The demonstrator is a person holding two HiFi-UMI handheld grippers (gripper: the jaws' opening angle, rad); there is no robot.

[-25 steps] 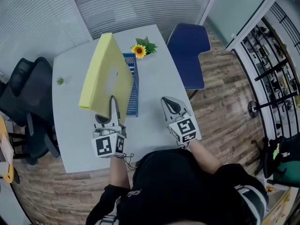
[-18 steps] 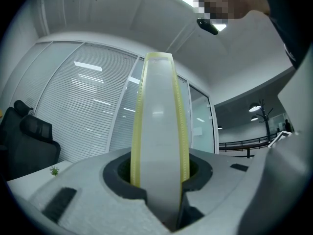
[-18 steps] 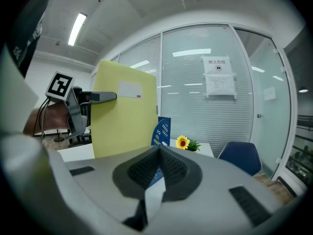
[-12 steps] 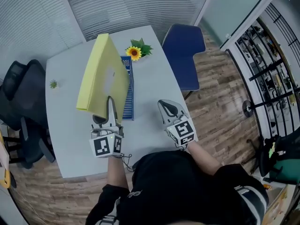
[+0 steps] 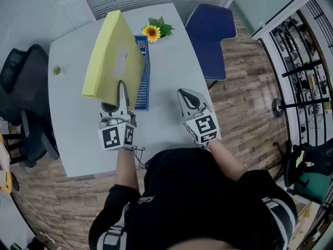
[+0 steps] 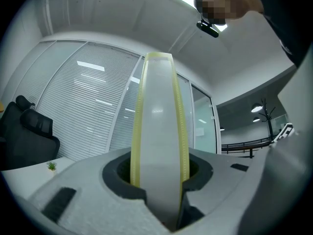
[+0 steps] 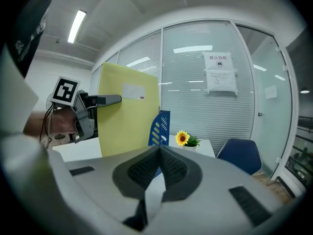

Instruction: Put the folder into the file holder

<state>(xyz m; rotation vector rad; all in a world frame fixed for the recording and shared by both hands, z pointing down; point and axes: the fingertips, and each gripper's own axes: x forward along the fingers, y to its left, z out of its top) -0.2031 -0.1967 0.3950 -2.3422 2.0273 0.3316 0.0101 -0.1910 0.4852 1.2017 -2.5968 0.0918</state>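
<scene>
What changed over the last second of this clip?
The left tongs, clamped on the thick yellow folder, eased it slightly down toward the blue slotted file holder. The grip holds; right tongs stay shut and idle over the white table; holder unmoved.

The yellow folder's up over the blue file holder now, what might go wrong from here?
The left gripper holds the big folder by one edge only; it may swing or slip in the fingers. The right gripper is off the file holder, so a snagged folder edge might shove or tip it. The sunflower stands near the holder's far end and might get knocked.
</scene>
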